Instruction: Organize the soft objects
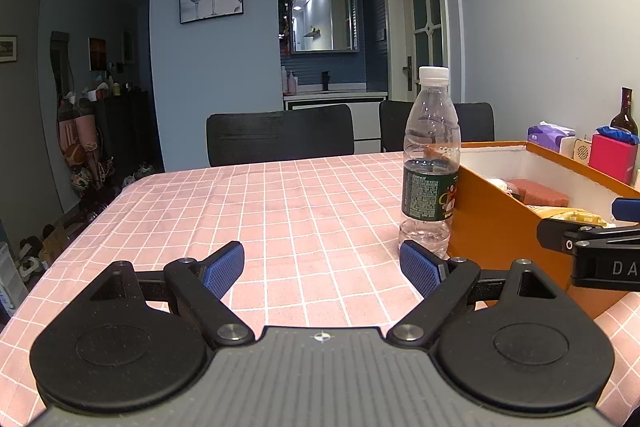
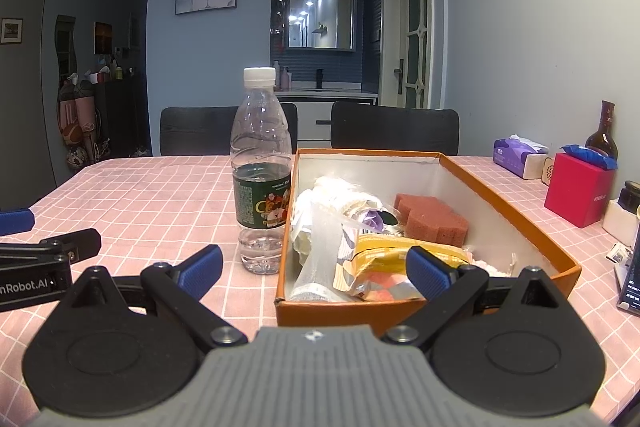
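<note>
Both hand-held tools hover low over the pink checked tablecloth (image 1: 280,211), empty. The left gripper (image 1: 322,267) has its ribbed blue pads spread wide; the right gripper (image 2: 316,267) is equally agape at the near edge of the open orange cardboard box (image 2: 520,215). Inside lie a crinkled yellow snack packet (image 2: 384,259), clear plastic wrapping (image 2: 320,247) and a porous red-brown sponge block (image 2: 432,219). A clear plastic water bottle with a white cap (image 2: 261,179) stands just beside the box's left wall. Near the table's far right edge sit a purple tissue pack (image 2: 516,151) and a red carton (image 2: 578,187).
</note>
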`<state>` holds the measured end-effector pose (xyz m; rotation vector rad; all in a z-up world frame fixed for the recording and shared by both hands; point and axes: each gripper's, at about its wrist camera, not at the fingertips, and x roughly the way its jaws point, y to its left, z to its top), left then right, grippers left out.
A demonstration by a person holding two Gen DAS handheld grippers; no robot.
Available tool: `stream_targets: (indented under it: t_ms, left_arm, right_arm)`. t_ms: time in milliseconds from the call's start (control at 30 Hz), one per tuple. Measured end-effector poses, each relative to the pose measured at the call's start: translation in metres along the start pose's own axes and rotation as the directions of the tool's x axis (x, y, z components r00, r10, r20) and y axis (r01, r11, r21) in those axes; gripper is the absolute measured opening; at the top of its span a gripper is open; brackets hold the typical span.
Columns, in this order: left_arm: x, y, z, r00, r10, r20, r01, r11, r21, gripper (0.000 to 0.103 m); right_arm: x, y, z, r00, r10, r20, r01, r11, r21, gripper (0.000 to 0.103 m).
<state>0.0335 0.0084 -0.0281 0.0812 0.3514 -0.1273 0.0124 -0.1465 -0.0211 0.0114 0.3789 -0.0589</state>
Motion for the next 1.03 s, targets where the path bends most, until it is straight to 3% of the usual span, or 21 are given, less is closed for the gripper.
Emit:
stream_targets:
  t_ms: [1033]
  left_arm:
    - [-0.0037,-0.0005,-0.0004,1.000,-0.002,0.002,0.002,1.000,0.008,0.102]
  right_arm:
    - [-0.0024,0.0005,-0.0014,1.000,0.000,-0.002,0.000,1.000,0.000,0.097]
